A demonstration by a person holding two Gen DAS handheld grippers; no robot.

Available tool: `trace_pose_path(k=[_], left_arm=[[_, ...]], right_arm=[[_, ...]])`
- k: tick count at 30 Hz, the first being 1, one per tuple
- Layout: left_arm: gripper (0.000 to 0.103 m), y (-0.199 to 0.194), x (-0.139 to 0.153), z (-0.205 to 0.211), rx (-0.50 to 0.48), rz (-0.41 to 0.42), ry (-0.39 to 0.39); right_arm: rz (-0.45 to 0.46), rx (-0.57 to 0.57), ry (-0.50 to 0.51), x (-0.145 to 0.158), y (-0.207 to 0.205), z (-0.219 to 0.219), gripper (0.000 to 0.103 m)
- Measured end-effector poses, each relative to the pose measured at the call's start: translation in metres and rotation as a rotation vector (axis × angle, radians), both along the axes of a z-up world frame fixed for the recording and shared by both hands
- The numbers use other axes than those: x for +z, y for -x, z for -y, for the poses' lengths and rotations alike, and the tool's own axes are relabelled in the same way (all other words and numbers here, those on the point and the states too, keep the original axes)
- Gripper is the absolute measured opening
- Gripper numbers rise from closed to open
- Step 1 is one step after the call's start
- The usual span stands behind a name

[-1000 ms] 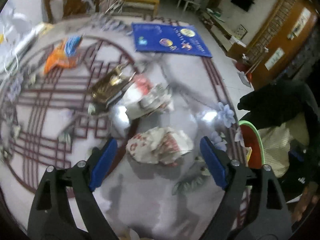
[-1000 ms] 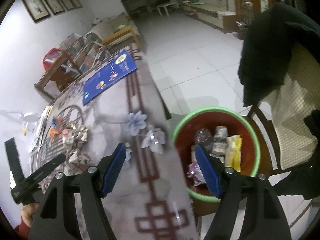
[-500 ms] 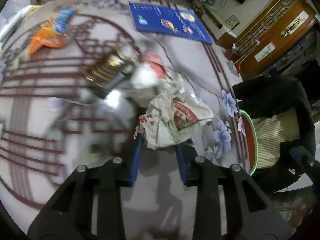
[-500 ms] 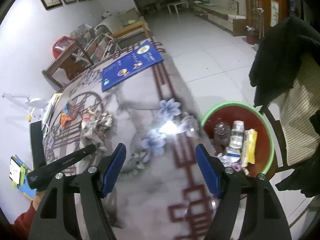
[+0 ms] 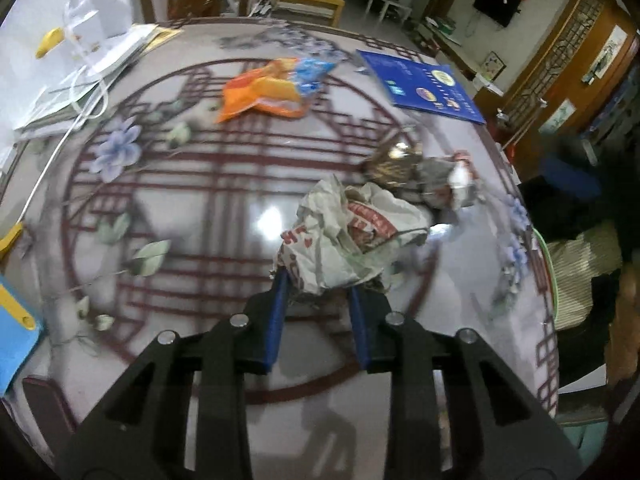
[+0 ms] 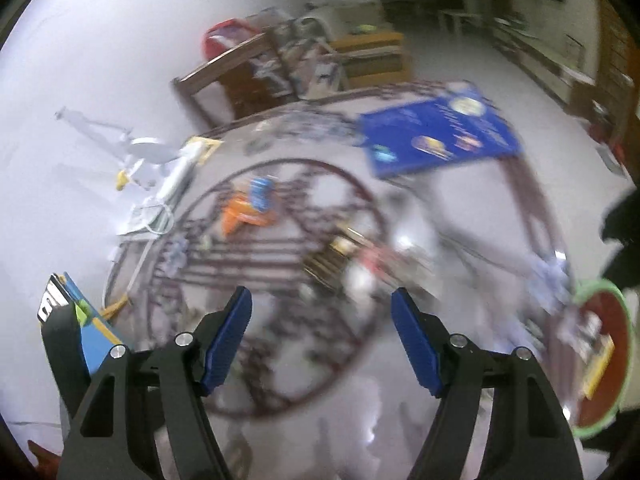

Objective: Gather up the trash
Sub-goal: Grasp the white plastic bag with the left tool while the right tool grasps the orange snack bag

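A second ago the left claw hung wide over the crumpled paper wrapper; now it has shut on the wad's near edge and holds it above the surface, while the right claw's view has swung off the bin and across to the litter, all of it smeared by the swing. So the pick is made and the carry is in hand. Largest first: the round glass surface with its dark red lattice and painted flowers fills both views. At its right edge, lower down, sits the green-rimmed red bin, already holding several wrappers, one of them yellow; the rest are too blurred to name. In the left wrist view only a sliver of its green rim peeks past the table edge. A blue booklet lies at the far side. Still to collect: the orange snack bag well beyond the wad, then the gold foil packet touching a grey crumpled scrap just behind it. The right claw hangs wide and empty, aimed roughly at the gold packet. Next, I'd judge, the left needs a sweep rightward past the edge and a release over the bin; that thin grip on loose paper could slip on the way.
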State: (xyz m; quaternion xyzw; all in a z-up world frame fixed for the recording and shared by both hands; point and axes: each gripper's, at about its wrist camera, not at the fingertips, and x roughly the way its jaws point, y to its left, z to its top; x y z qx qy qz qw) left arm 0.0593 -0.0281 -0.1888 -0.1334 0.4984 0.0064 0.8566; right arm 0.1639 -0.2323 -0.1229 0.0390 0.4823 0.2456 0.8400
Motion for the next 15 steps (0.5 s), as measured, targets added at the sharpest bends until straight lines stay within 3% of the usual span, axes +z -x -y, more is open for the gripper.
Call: trace_pose_path(k=[5,10,15], left_arm=[[0.028,0.007,-0.008,-0.026,0.005,-0.015,-0.008],[0.029,0.006,-0.020,-0.039,-0.002,-0.037,0.043],[0.030,0.004,-0.022,-0.047,0.005,-0.036,0.061]], right_arm=[[-0.019,0.110,0.048,-0.021,-0.049,-0.081,0.078],[-0.067,0.193,0.159,-0.066,-0.104,-0.142,0.083],[-0.129,0.170,0.111,-0.091,-0.142,-0.167,0.083]])
